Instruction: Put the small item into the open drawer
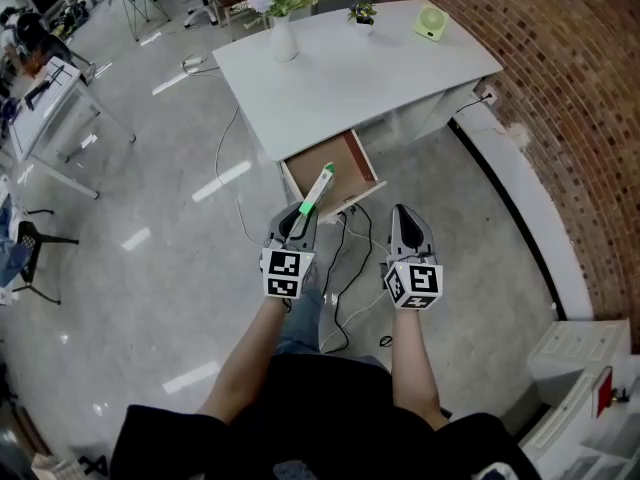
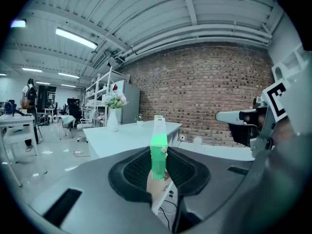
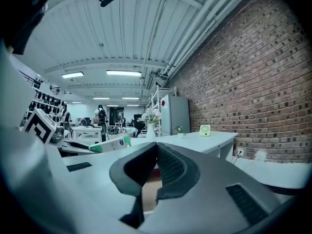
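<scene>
On the table (image 1: 340, 88) above the open drawer (image 1: 352, 164) stand vase (image 1: 284, 40) and plant (image 1: 362, 15).

The box's (image 1: 318, 190) near end is hidden between the left gripper's (image 1: 301, 214) jaws, and its print is too small to read. The drawer's (image 1: 372, 171) far part is hidden under the table (image 1: 340, 78). Below the right gripper's (image 3: 157, 145) meeting jaws only a brown sliver shows, too little to identify. The person (image 1: 320, 418) is cut off by the near edge. The green thing (image 1: 431, 21) on the table's far right is too small to tell.
</scene>
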{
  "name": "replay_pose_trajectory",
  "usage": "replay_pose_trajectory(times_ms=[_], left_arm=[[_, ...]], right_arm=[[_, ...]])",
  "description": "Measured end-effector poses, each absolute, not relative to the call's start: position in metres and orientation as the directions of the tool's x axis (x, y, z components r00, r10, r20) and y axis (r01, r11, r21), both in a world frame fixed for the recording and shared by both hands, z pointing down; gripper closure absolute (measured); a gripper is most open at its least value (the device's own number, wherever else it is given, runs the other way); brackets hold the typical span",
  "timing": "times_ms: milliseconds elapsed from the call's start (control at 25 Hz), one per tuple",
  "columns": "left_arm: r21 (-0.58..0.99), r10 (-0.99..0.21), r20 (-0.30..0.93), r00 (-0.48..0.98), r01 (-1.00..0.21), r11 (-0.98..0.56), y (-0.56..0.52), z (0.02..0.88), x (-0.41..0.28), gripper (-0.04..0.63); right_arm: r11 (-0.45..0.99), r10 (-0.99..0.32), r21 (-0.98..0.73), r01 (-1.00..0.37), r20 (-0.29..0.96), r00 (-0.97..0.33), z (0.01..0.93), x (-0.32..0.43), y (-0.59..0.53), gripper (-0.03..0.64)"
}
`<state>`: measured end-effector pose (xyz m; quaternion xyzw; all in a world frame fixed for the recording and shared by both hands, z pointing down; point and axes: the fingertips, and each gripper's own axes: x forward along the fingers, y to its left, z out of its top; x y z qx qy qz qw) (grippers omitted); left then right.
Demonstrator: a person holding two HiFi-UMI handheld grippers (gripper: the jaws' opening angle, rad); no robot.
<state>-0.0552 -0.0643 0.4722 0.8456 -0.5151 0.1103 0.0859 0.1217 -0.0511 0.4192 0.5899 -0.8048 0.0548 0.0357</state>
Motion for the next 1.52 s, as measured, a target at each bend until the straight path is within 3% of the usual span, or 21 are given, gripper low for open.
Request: replay_pose_trajectory(times_ms=[360,680,1080,1520], left_arm=[[0.025,-0.79,0.303,0.533,-0.833,-0.552,-0.174,0.476,-0.058,0.502],[0.019,-0.775,0.324,0.543,-0.822,-0.569,-0.225,0.481,-0.051,0.502],[0.028,-0.813,0.351,0.465,-0.873,-0.487,-0.235,0.49,-0.023,0.502],[0.055,-0.797,0.448,0.404,-0.903,-0.427,-0.237,0.562,-0.002,0.502]], right_arm=[[0.287,-0.943,-0.051,-0.956,0.163,-0.292,0.426,0.091,-0.179,0.617],[0.276,-0.941,-0.074,-0.958,0.183,-0.285,0.435,0.089,-0.228,0.617],[0.351,-0.902,-0.1,-0.931,0.23,-0.365,0.45,0.111,-0.251,0.617],[0.394,-0.855,-0.153,-0.906,0.302,-0.422,0.517,0.124,-0.266,0.615]])
